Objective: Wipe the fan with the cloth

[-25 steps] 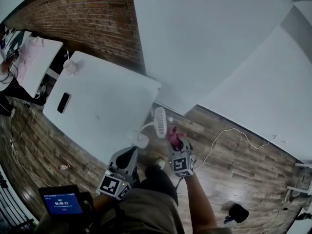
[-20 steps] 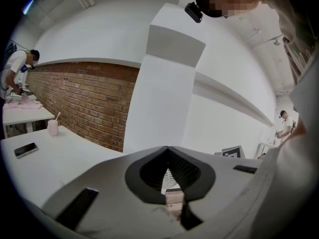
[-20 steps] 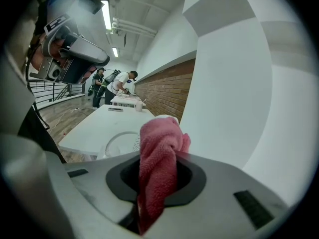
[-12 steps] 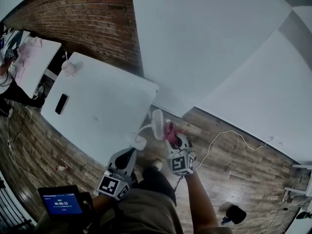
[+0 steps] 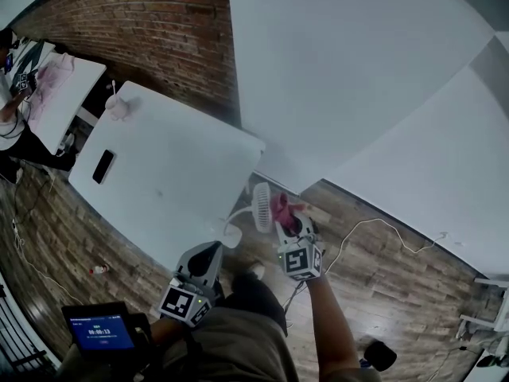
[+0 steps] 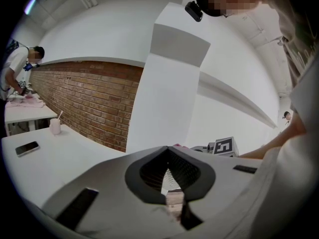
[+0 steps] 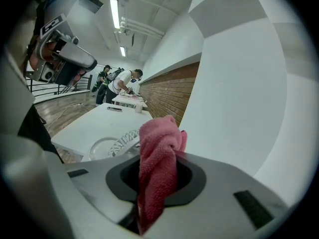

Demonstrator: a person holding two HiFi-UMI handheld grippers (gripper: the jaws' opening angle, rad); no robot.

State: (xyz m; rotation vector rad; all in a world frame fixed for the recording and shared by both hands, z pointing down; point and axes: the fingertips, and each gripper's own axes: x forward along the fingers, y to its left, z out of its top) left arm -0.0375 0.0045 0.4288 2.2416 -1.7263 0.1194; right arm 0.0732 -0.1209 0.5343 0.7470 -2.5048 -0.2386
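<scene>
A small white fan (image 5: 261,207) stands on its round base (image 5: 231,234) at the near corner of the white table (image 5: 171,173). My right gripper (image 5: 286,220) is shut on a pink cloth (image 5: 280,207), which lies against the right side of the fan's head. In the right gripper view the cloth (image 7: 158,168) hangs clamped between the jaws, with the fan's grille (image 7: 122,142) just left of it. My left gripper (image 5: 213,251) is shut and holds nothing, below and just short of the base. Part of the grille (image 6: 172,176) shows through its closed jaws.
A black phone (image 5: 103,166) and a cup with a straw (image 5: 118,107) sit on the table's far side. A white cable (image 5: 374,220) runs over the wooden floor at the right. A lit screen (image 5: 99,331) is at the bottom left. A second table (image 5: 60,106) with a person stands far left.
My right gripper has moved up along the fan's head with the pink cloth. The left gripper has stayed where it was.
</scene>
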